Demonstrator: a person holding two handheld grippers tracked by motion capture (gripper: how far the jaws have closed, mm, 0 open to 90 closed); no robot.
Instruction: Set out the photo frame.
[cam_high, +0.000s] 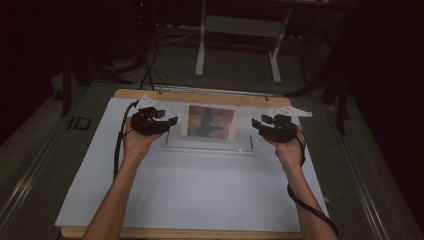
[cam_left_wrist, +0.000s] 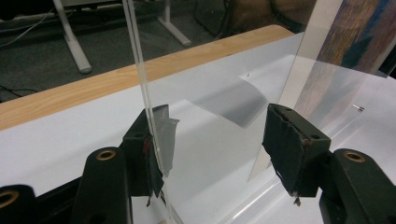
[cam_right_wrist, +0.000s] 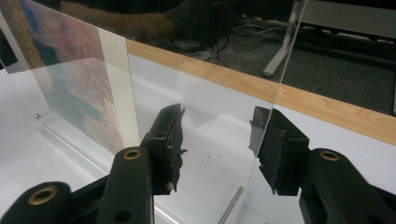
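A clear acrylic picture stand (cam_high: 209, 145) is upright at the back middle of the white sheet, with a colourful print (cam_high: 211, 121) in it. My left gripper (cam_high: 170, 121) is at the stand's left side and my right gripper (cam_high: 256, 124) at its right side. In the left gripper view the jaws (cam_left_wrist: 217, 126) are wide apart, and the clear panel's edge (cam_left_wrist: 139, 70) runs down beside the left pad (cam_left_wrist: 152, 154). In the right gripper view the jaws (cam_right_wrist: 215, 121) are also wide apart, with the panel's edge (cam_right_wrist: 280, 70) just in front of the right pad (cam_right_wrist: 266, 140). Neither pair presses on the panel.
The white sheet (cam_high: 200, 190) covers a wooden tabletop (cam_high: 200, 96) whose back edge lies just behind the stand. Beyond it are a dark floor, the white legs of a desk (cam_high: 201, 50) and loose cables. A black cable (cam_high: 118, 150) trails along my left forearm.
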